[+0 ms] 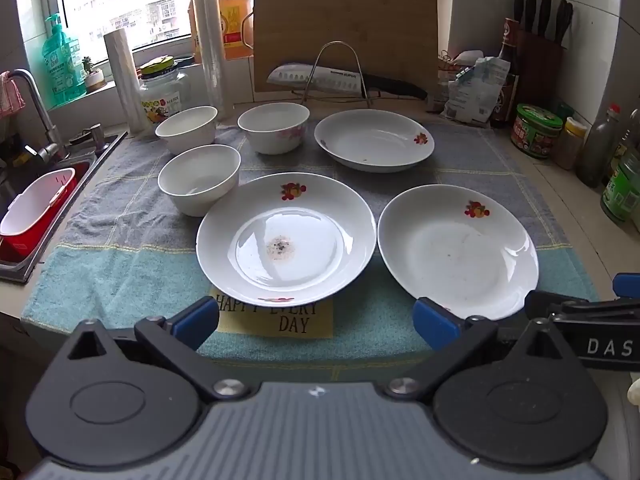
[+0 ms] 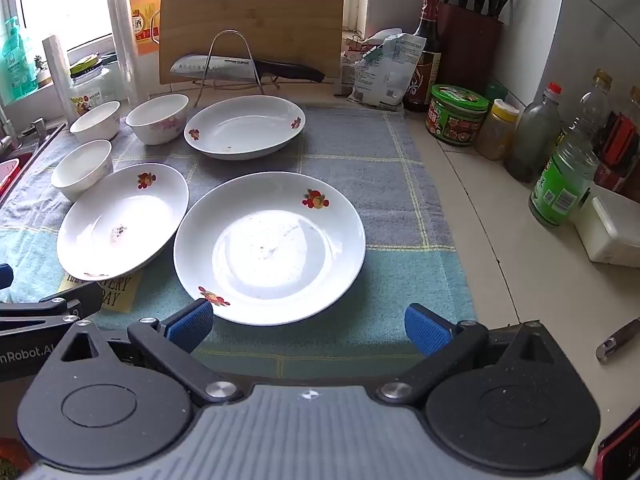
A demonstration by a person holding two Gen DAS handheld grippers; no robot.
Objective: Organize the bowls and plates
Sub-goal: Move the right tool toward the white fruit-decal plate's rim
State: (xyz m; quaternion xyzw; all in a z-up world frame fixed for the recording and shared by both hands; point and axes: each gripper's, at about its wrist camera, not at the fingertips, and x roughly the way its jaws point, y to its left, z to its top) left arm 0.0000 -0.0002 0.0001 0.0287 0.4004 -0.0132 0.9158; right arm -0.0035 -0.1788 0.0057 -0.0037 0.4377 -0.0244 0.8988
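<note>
Three white plates with fruit prints lie on a grey-blue cloth [image 1: 120, 264]: a near left plate [image 1: 286, 238] with a dirty spot, a near right plate [image 1: 458, 250] and a far plate [image 1: 374, 140]. Three white bowls stand at the left: near [image 1: 199, 178], far left [image 1: 187, 128], far middle [image 1: 274, 126]. My left gripper [image 1: 316, 326] is open and empty, just short of the near left plate. My right gripper [image 2: 308, 326] is open and empty, just short of the near right plate [image 2: 270, 246]. The other plates [image 2: 122, 218] [image 2: 244, 126] and the bowls [image 2: 82, 168] also show in the right wrist view.
A sink with a red-and-white tub [image 1: 36, 212] lies left. A cutting board [image 1: 344, 28] and knife on a wire rack [image 1: 340, 78] stand behind. Bottles and jars [image 2: 564, 184] line the right counter, beside a knife block [image 2: 470, 40]. A white box [image 2: 612, 228] sits right.
</note>
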